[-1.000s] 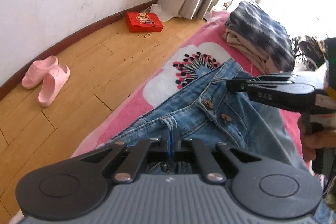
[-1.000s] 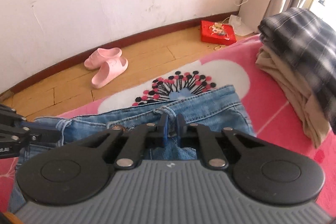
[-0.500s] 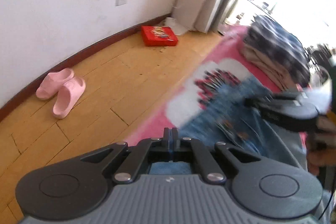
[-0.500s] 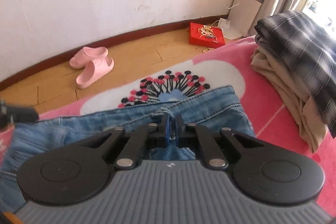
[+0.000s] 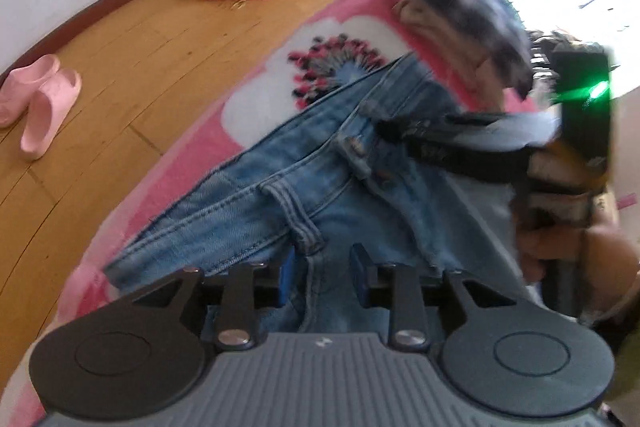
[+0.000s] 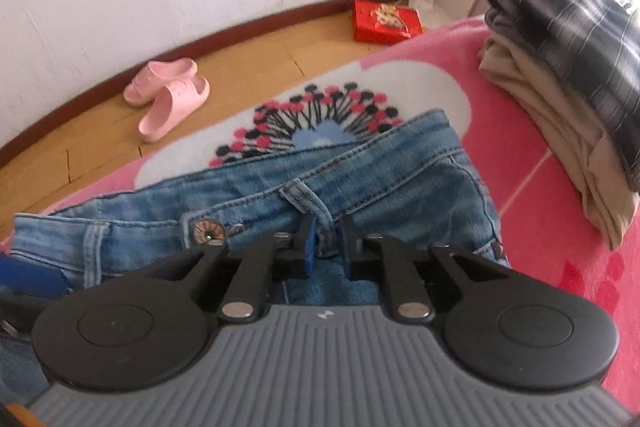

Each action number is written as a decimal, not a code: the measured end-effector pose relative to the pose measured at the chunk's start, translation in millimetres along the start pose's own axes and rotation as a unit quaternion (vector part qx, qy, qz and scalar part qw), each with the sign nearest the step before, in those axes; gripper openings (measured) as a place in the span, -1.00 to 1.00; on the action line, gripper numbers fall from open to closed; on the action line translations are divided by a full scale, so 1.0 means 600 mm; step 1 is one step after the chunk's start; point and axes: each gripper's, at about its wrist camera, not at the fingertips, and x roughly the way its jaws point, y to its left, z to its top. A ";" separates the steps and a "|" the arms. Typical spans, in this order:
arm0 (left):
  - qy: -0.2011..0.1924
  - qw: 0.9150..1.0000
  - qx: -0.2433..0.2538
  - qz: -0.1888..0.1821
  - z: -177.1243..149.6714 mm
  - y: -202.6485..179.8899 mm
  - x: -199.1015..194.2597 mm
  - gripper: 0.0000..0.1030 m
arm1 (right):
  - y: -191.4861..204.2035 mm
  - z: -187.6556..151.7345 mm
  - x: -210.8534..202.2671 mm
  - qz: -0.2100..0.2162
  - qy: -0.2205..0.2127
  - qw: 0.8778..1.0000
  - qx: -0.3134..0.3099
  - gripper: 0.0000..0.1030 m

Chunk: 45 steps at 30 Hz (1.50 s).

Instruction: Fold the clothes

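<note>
Pink blanket (image 6: 532,131) under jeans (image 6: 360,175); only left view shows a hand (image 5: 576,247).

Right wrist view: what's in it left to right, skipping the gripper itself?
pink slippers → jeans button → belt loop → red box → folded clothes stack

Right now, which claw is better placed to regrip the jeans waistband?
Probably right. The right claw is open with a belt loop of the jeans between its fingers. The left claw is also open, but sits just below its nearest loop.
</note>
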 end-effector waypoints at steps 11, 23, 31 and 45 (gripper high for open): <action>-0.077 0.994 -0.057 0.057 -0.016 0.019 -0.033 -0.94 | 0.023 0.032 -0.044 0.013 -0.102 0.994 -0.030 -0.93; -0.064 0.995 -0.026 0.073 -0.019 0.037 -0.031 -0.96 | 0.004 0.081 -0.078 0.030 -0.126 0.991 0.014 -0.96; -0.065 0.995 -0.026 0.070 -0.028 0.043 -0.021 -0.96 | -0.155 -0.041 -0.137 0.024 -0.077 0.982 0.169 -0.09; -0.103 0.985 -0.024 0.132 -0.034 0.041 -0.042 -0.99 | -0.176 0.035 -0.036 0.128 -0.046 0.978 0.156 -0.79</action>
